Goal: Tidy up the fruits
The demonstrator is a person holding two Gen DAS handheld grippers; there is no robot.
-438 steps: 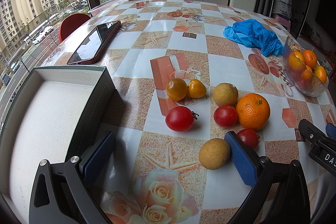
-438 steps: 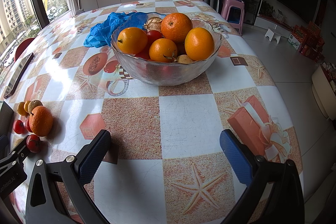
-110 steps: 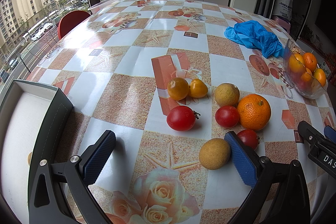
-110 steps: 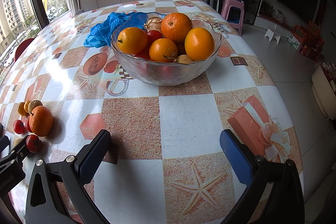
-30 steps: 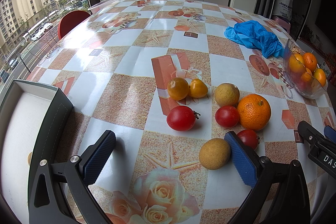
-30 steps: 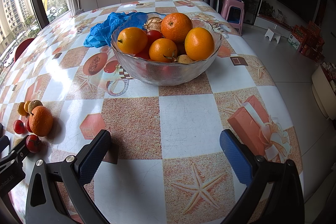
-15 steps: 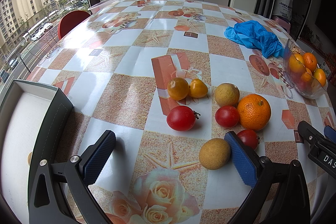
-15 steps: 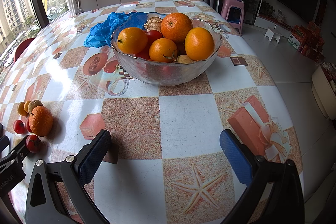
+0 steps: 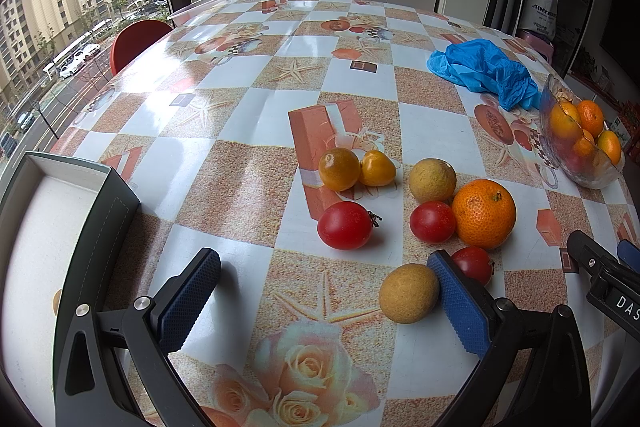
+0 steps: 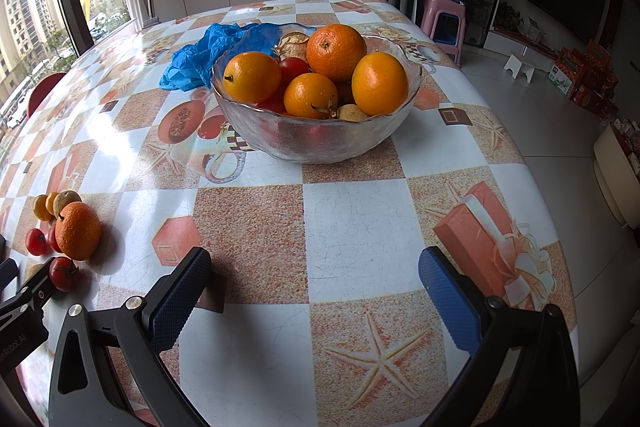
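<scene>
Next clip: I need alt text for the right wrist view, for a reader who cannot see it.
A glass bowl heaped with oranges and tomatoes sits on a checkered table, ahead of the open, empty right gripper. A crumpled blue bag lies behind the bowl, and loose fruit sits at the far left edge.

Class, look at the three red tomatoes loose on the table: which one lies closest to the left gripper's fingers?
The small red tomato, just behind the left gripper's right finger, in front of the orange. The other two tomatoes lie farther up the table.
</scene>
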